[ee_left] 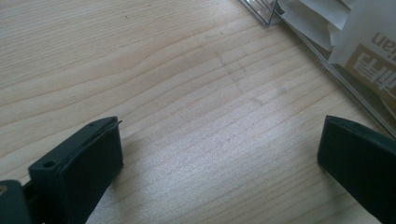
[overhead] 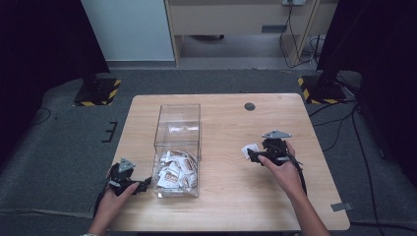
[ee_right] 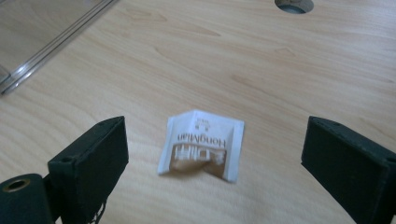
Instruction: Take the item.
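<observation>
My right claw (ee_right: 215, 154) stands apart over 1 packet (ee_right: 201, 145) lying loose on the tabletop (ee_right: 280, 70). Left claw (ee_left: 219, 163) apart beside the bin (overhead: 178, 147). Risk: the puffed packet may slide when I regrasp.

L tool (overhead: 143, 184): held low in the person's L hand (overhead: 115, 194), forearm entering from bottom edge; jaws level, spread wide, nothing between. R tool (overhead: 250, 156): held in R hand (overhead: 280, 169), forearm angled in from bottom right; jaws wide apart, pointing left.
</observation>
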A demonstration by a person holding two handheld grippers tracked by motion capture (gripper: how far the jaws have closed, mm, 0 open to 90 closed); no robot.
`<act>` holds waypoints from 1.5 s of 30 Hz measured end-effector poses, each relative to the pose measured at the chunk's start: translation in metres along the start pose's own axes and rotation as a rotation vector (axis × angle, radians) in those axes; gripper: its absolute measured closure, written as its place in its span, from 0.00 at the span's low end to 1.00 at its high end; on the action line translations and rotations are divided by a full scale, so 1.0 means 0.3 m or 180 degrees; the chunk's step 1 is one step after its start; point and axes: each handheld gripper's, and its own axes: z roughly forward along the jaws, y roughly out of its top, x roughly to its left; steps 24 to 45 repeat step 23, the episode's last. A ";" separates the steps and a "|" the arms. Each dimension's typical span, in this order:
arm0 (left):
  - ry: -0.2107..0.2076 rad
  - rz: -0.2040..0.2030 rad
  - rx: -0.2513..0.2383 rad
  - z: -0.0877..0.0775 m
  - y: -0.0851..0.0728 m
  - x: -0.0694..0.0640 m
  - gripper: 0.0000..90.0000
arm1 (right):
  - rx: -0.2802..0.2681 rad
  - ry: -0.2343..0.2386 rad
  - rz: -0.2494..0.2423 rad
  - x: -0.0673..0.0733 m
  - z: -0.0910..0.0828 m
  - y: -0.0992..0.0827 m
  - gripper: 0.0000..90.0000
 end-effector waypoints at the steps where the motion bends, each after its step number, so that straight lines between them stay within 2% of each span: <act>1: 0.0000 0.0000 0.0000 0.000 0.000 0.000 0.00 | -0.0015 -0.0004 -0.0021 -0.003 -0.010 -0.013 0.08; 5: -0.0003 0.0002 -0.0001 0.000 0.000 -0.001 0.00 | -0.0022 -0.0008 0.0023 -0.020 -0.044 -0.085 0.08; 9: -0.0002 0.0000 -0.0002 0.000 0.000 -0.001 0.00 | 0.0123 -0.0024 0.0089 -0.032 -0.044 -0.169 0.08; 13: -0.0003 0.0001 -0.0002 -0.001 -0.001 -0.002 0.00 | 0.0330 -0.0007 0.0100 -0.039 -0.029 -0.203 0.07; 15: -0.0003 0.0001 -0.0002 -0.001 -0.001 -0.002 0.00 | 0.0335 -0.0072 0.0057 -0.036 -0.018 -0.216 0.06; 20: -0.0003 0.0007 0.0004 -0.001 -0.001 -0.002 0.00 | 0.0241 -0.0122 0.0032 -0.027 -0.011 -0.227 0.04; 45: -0.0006 0.0006 0.0002 -0.001 -0.001 -0.003 0.00 | 0.0243 -0.0121 0.0032 -0.027 -0.011 -0.227 0.04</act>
